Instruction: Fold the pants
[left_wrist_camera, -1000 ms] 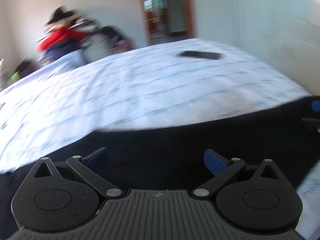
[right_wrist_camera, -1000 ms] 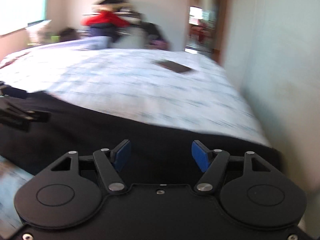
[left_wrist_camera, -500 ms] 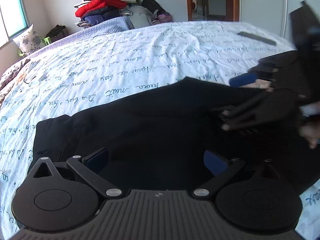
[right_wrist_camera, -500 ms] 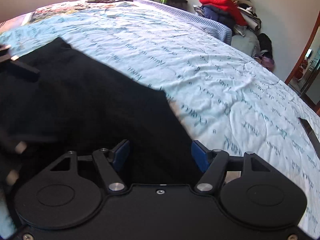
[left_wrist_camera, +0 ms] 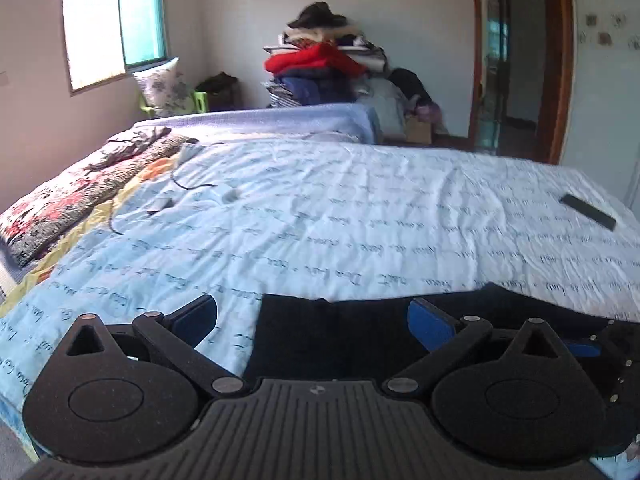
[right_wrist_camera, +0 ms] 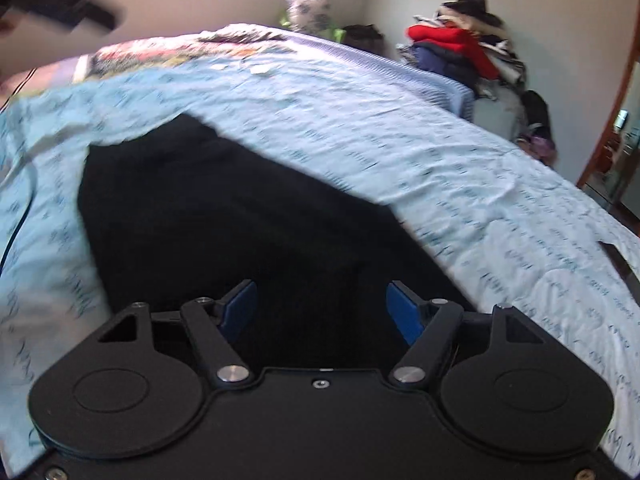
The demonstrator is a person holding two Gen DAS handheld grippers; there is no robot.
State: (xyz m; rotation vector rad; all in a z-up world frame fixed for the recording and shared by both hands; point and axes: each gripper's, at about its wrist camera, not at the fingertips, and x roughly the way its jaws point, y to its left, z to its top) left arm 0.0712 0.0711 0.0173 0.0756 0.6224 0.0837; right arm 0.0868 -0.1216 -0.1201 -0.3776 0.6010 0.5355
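Currently, left wrist view: left gripper (left_wrist_camera: 312, 320) has its fingers apart, empty, above the near edge of the black fabric pants (left_wrist_camera: 360, 336) lying on the pale blue script-printed bedsheet (left_wrist_camera: 360, 220).

Right wrist view: right gripper (right_wrist_camera: 321, 307), fingers apart and just widened, nothing between them, hovers over the pants (right_wrist_camera: 240, 232). Risk: pinching only the top layer, or sheet with it, would skew the fold.

Right tool (right_wrist_camera: 321, 308) jaws apart above black pants (right_wrist_camera: 224, 216) lying flat on blue bedsheet (right_wrist_camera: 460, 168).
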